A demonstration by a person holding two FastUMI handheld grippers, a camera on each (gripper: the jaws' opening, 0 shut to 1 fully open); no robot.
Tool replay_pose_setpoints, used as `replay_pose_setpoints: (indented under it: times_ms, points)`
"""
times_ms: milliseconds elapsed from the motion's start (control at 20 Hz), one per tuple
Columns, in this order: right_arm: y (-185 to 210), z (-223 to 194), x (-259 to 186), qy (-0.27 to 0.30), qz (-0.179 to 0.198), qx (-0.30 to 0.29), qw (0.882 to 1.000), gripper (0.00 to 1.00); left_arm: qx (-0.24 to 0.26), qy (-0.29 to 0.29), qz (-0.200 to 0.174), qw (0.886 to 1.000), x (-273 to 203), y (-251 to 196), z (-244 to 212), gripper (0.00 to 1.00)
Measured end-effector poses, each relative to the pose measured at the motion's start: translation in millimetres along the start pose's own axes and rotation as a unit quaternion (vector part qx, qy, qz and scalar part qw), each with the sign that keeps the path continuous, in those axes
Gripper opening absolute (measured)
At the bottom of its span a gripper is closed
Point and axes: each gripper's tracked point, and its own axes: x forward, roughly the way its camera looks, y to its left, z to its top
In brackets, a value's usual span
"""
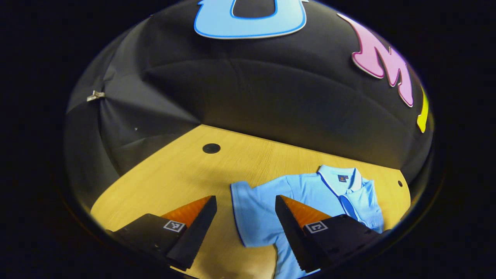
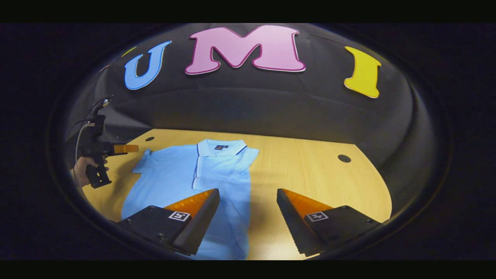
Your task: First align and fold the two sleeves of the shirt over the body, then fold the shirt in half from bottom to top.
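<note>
Light-blue polo shirt point(image 2: 186, 182) lies flat on the wooden table point(image 2: 310, 170), collar point(image 2: 221, 148) toward the black cloth wall point(image 2: 248, 108), front side up. In the right gripper view the shirt's sleeve on the right side of the picture is already folded over the body, giving a straight vertical edge there; the other sleeve point(image 2: 142, 162) is spread out on the table toward the left gripper point(image 2: 130, 148). That gripper sits at the picture's left edge, held in a hand point(image 2: 81, 170), near the spread sleeve; whether it touches the cloth, can't tell from here. Right gripper point(image 2: 248, 197) is released, fingers wide apart, nothing between them; one finger overlaps the shirt's lower body in the picture, the other is over bare table. In the left gripper view the left gripper point(image 1: 245, 203) is also spread wide, holding nothing; the edge of the spread sleeve point(image 1: 242, 201) shows in the gap between the fingers, shirt point(image 1: 310, 193) extending to the right with collar point(image 1: 341, 179) at the far end. Two dark round holes point(image 2: 344, 158) in the tabletop near the back edge.
</note>
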Motion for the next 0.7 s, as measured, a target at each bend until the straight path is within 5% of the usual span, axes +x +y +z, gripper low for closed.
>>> replay_pose_setpoints:
  times_ms: [400, 500, 550, 600, 700]
  points:
    - [-33.9, -14.5, 5.3, 0.004, -0.021, 0.04, 0.999, 0.93, -0.001, 0.041, 0.023, 0.999, 61.3, 13.3, -19.6, 0.92]
    - [-40.8, -18.4, 9.6, 0.009, -0.025, 0.047, 0.999, 0.93, 0.022, 0.052, 0.021, 0.998, 63.1, 10.0, -21.9, 0.82]
    - [-43.5, -20.1, 11.1, 0.011, -0.027, 0.05, 0.998, 0.93, 0.041, 0.054, 0.022, 0.997, 66.0, 10.8, -22.3, 0.66]
    - [-45.4, -20.9, 11.3, 0.012, -0.029, 0.052, 0.998, 0.93, 0.06, 0.059, 0.02, 0.996, 66.5, 8.2, -22.7, 0.65]
    - [-47.4, -23.1, 12.1, 0.013, -0.031, 0.057, 0.998, 0.93, 0.069, 0.056, 0.008, 0.996, 69.4, -2.5, -20.8, 0.37]
